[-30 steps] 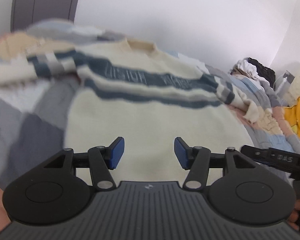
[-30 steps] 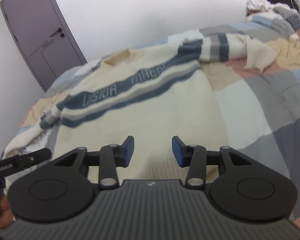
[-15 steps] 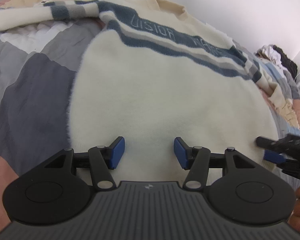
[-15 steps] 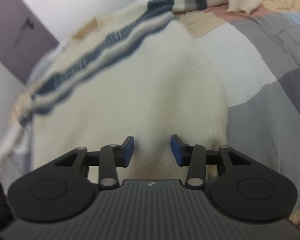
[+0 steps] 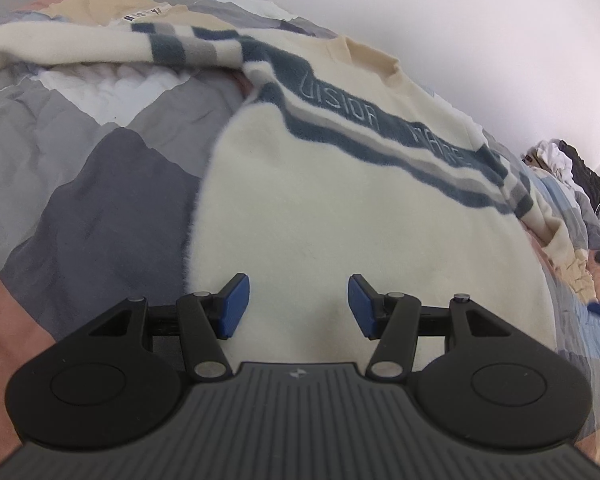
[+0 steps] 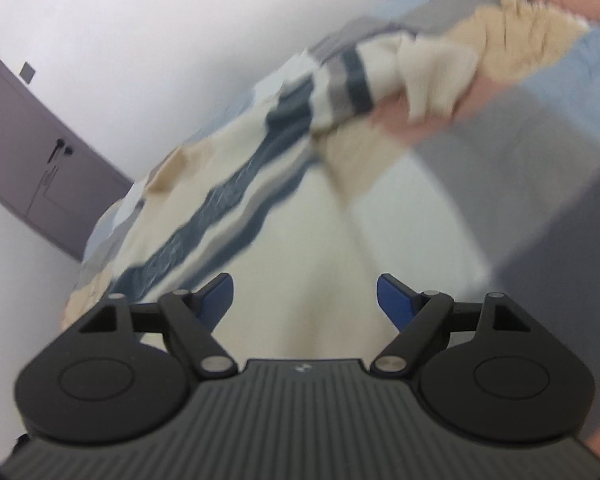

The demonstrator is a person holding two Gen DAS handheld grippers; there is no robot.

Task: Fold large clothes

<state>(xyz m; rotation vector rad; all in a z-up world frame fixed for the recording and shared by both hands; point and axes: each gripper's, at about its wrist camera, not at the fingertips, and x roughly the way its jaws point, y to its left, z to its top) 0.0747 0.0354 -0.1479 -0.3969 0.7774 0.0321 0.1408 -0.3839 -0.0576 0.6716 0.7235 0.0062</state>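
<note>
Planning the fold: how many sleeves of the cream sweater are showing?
2. One sleeve stretches out toward the left across the quilt; the other sleeve lies bunched at the sweater's right edge.

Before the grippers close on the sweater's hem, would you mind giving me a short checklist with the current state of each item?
1. Left gripper jaws apart, nothing between them: ok.
2. Right gripper jaws apart, nothing between them: ok.
3. Sweater body lying flat on the patchwork quilt, front with the lettered stripe up: ok.
4. Both sleeves spread outward, not yet folded in: ok.
5. Left gripper over the sweater's near edge: ok.
6. Right gripper over the hem: cannot tell; the right wrist view is motion-blurred.
</note>
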